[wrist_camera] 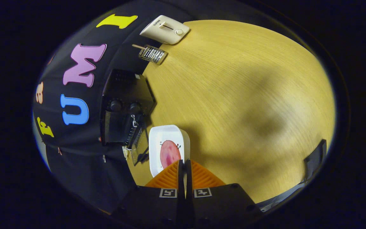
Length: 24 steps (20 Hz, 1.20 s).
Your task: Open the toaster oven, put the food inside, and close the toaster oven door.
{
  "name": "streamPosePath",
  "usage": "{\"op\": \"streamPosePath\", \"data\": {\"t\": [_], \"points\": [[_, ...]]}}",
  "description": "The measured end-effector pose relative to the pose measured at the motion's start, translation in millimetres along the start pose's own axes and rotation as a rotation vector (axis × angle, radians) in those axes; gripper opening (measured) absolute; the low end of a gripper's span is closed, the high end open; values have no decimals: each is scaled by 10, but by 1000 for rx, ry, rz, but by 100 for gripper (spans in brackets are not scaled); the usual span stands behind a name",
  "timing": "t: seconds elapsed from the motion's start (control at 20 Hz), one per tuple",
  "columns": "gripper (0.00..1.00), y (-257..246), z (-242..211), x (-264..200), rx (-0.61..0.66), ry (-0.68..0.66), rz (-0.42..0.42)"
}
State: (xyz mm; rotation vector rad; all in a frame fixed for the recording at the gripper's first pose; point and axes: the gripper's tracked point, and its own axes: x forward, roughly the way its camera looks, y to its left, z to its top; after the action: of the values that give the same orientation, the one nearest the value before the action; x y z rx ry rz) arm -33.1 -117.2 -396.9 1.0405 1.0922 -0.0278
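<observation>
Wooden tabletop took up most of the scene, light grain, with soft shadows across it. Black toaster oven stood at the tabletop's edge against the booth wall, two knobs on its front, glass door let down open toward the plate. White toaster sat well beyond the oven along the same edge, with a small wire rack on a wooden handle lying between the two. White plate rested just beside the open door, carrying a round pink slice of food. Tool: orange fingers brought together, only a thin slit between them, tips at the plate's near rim; whether they pinched the rim could not be told.
</observation>
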Motion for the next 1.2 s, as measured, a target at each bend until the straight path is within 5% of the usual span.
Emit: {"op": "streamPosePath", "data": {"t": [0.4, 0.75, 1.2], "points": [[5, 1220, -330, 511, 177, -142, 131], [5, 1911, -649, 1491, 230, -128, 102], [5, 2124, -43, 2117, 415, -339, 20]]}}
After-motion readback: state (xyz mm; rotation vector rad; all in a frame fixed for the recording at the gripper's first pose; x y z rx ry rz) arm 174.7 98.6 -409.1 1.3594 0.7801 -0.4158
